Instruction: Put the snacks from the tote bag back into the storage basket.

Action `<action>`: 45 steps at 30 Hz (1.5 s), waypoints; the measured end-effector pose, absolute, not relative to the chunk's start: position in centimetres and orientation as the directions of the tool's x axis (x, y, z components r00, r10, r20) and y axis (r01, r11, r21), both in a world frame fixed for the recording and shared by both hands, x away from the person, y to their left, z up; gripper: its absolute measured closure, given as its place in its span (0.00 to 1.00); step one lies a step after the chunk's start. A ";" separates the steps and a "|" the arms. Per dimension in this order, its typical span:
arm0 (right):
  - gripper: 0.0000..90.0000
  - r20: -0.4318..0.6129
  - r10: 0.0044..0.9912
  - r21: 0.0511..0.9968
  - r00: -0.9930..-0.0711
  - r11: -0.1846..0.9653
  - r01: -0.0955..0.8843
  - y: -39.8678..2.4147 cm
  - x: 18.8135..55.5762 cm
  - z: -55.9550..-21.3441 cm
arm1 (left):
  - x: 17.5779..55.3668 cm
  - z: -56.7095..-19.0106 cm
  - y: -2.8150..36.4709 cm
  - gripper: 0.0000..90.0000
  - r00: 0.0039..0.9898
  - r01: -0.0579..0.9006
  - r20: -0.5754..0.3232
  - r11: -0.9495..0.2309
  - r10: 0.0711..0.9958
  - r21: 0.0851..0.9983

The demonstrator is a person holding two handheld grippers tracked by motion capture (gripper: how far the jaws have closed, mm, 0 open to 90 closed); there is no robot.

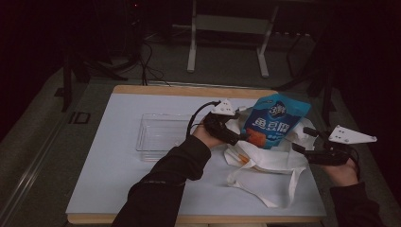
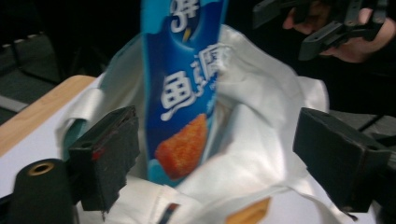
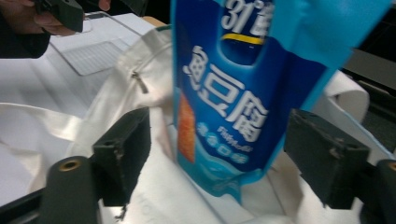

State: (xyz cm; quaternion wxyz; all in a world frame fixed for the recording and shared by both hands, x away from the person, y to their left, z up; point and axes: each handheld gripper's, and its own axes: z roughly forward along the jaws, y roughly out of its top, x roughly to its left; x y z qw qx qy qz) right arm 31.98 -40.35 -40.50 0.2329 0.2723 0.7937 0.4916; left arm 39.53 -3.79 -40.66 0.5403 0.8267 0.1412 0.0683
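nearest me, my two forearms in dark sleeves reach in over the white table. my left gripper sits at the left side of a white cloth tote bag that lies rumpled on the table. its jaws stand apart, with nothing pressed between them; the blue snack pouch hangs in the gap without touching either pad. my right gripper hovers at the bag's right side, jaws also apart and empty, the same pouch between them but clear of both.

the pouch stands upright, its lower end down in the bag's mouth, its top leaning away from me. i judge it light, glossy and a bit slippery, soft enough to crumple. i would pinch it at the flat sealed edge up top. the bag is limp cloth and will fold.

farther left lies a clear plastic tray, well apart from the bag.
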 end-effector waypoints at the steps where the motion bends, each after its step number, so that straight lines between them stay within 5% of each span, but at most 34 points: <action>1: 0.30 -0.097 0.662 0.907 -0.743 0.367 0.209 -40.5 32.3 -40.5 | 39.8 -40.7 -4.0 0.23 0.946 0.159 -0.029 -0.386 0.322 0.909; 7: 0.33 -0.077 0.669 0.897 -0.739 0.370 0.241 -41.1 34.2 -41.1 | 41.1 -41.1 -4.8 0.37 0.936 0.194 -0.053 -0.385 0.347 0.902; 17: 0.33 -0.034 0.677 0.890 -0.735 0.355 0.286 -41.6 36.5 -42.2 | 42.5 -41.3 -6.9 0.42 0.929 0.197 -0.035 -0.413 0.367 0.889; 27: 0.35 0.010 0.645 0.885 -0.764 0.351 0.308 -40.9 38.4 -42.3 | 43.2 -41.3 -8.6 0.58 0.943 0.193 -0.045 -0.431 0.330 0.882; 45: 0.72 -0.057 0.606 0.870 -0.793 0.419 0.259 -39.0 39.8 -42.0 | 44.0 -41.4 -9.5 0.74 0.944 0.200 -0.055 -0.432 0.325 0.879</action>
